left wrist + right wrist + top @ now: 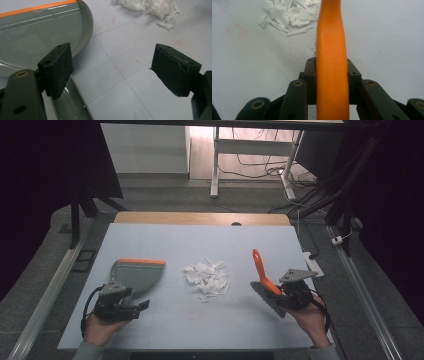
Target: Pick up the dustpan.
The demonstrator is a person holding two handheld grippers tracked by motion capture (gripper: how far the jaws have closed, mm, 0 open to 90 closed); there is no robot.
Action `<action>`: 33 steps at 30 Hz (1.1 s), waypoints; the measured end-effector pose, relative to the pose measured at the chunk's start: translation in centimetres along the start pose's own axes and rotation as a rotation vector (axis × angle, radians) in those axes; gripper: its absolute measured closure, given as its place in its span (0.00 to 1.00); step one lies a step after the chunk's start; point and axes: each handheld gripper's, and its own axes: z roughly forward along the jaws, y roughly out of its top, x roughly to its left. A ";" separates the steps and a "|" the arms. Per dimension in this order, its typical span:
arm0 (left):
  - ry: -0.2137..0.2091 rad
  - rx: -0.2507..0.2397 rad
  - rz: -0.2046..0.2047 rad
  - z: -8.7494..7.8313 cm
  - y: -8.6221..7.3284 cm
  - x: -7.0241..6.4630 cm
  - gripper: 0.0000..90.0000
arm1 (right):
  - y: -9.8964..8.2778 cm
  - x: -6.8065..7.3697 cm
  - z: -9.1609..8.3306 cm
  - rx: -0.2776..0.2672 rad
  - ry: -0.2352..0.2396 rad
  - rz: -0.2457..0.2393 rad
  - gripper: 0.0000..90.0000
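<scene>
While both hands come in from the near edge of the table [165, 235], the left gripper [131, 306] sits low at the front left with its jaws spread wide and nothing between them. Seen in the left gripper view, its two black pads [58, 68] stand well apart over bare tabletop, and the grey handle of the dustpan [37, 35] lies just under the pad on that view's left. At the front right, the right gripper [286, 295] is clamped on the orange handle of a brush [260, 270]; in the right gripper view the jaws press on both sides of that handle [332, 70], which runs straight up the middle of the frame. From the high view the brush's dark bristle head rests on the table just beside the gripper, and the handle rises tilted away from the person. Farther in, the grey dustpan [137, 272] with its orange lip lies flat just beyond the left gripper. Between dustpan and brush, near the table's middle, lies a small heap of white paper scraps [207, 277], apart from both tools.
</scene>
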 end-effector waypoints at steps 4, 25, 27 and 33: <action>0.007 0.002 0.009 -0.2 0.2 -0.3 0.20 | 0.0 0.0 0.0 0.001 -0.002 0.000 0.78; 0.109 0.143 -0.048 -0.6 3.5 -0.4 0.21 | 0.4 -0.5 -0.4 -0.022 0.018 0.015 0.78; 0.119 0.166 -0.056 -0.4 4.0 -0.4 0.21 | 0.4 -0.5 -0.3 -0.020 0.017 0.012 0.78; 0.154 0.230 -0.090 -0.5 4.8 0.0 0.20 | 0.4 -0.4 -0.4 -0.022 0.014 0.014 0.78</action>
